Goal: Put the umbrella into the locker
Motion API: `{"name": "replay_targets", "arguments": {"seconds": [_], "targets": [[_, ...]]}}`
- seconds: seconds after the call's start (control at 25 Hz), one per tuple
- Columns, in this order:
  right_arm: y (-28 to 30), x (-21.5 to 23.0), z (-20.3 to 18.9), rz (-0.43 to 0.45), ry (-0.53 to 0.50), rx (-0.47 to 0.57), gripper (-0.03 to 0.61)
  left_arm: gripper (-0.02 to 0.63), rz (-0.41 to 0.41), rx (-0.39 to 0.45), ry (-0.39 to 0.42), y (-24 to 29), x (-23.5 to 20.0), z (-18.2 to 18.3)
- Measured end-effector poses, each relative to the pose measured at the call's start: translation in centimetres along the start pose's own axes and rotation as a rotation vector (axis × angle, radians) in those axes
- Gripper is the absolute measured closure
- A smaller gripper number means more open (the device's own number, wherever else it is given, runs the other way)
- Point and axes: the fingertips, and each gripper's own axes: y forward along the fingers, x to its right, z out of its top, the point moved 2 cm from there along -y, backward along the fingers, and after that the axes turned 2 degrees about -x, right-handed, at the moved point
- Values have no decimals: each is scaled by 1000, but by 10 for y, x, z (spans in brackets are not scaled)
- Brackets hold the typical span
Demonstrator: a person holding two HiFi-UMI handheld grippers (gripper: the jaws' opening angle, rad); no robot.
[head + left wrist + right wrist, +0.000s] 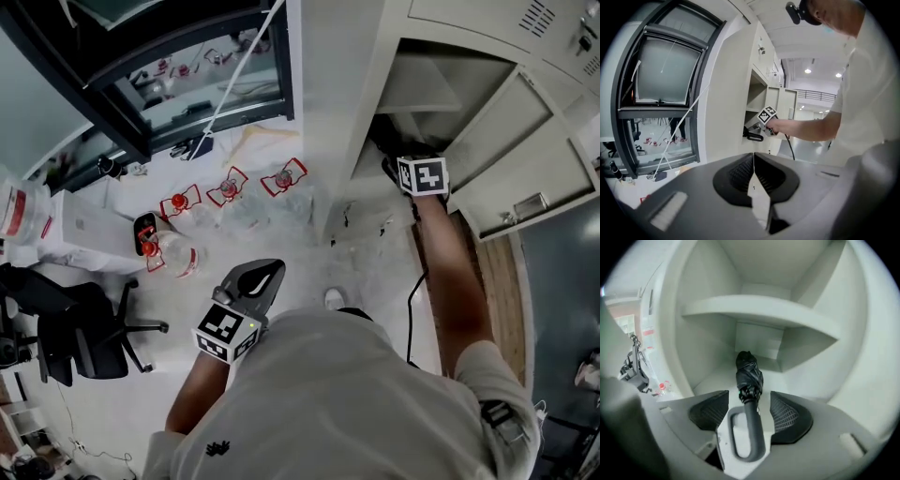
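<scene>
A black folded umbrella (pixel 749 373) lies on the floor of the open locker compartment (pixel 708 380), under its shelf (pixel 759 310), canopy end pointing inward. Its grey loop handle (pixel 752 432) sticks out toward me between the jaws of my right gripper (pixel 749 405), which stand wide apart and clear of it on both sides. In the head view the right gripper (pixel 412 173) reaches into the locker (pixel 441 94) and its jaws are hidden. From the left gripper view the umbrella's handle (pixel 753 136) shows at the locker mouth. My left gripper (pixel 255 281) hangs back near my body, shut and empty.
The locker's door (pixel 525 164) stands swung open to the right. Several plastic bottles with red caps (pixel 230 187) lie on the floor by the window (pixel 187 75). A black office chair (pixel 75 328) is at the left, and a cable (pixel 412 309) trails under my right arm.
</scene>
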Motion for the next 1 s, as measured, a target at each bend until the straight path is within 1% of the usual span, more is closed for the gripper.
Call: {"name": "replay_targets", "arguments": {"seconds": [0.16,0.32,0.48,0.8,0.96,1.0], "targets": [[-33,-11,-15,-44,2,12,307,555,-42,8,24,-18,3,-5],[-67,-31,-35,-51,29,26,307,555,-82,6,37,-37,10,-16],[-104,-61,-57,-39,57,45,308,555,-114,8,44,-58,18,-26],[-168,-140,-107,14,84,64,310,555,-167,0,60,-95,31,-50],[-195,-172,-126,35,105,85,311,555,-193,11,36,-108,39,-59],[-202,-179,-131,40,112,90,321,555,-202,17,28,-111,42,-60]]}}
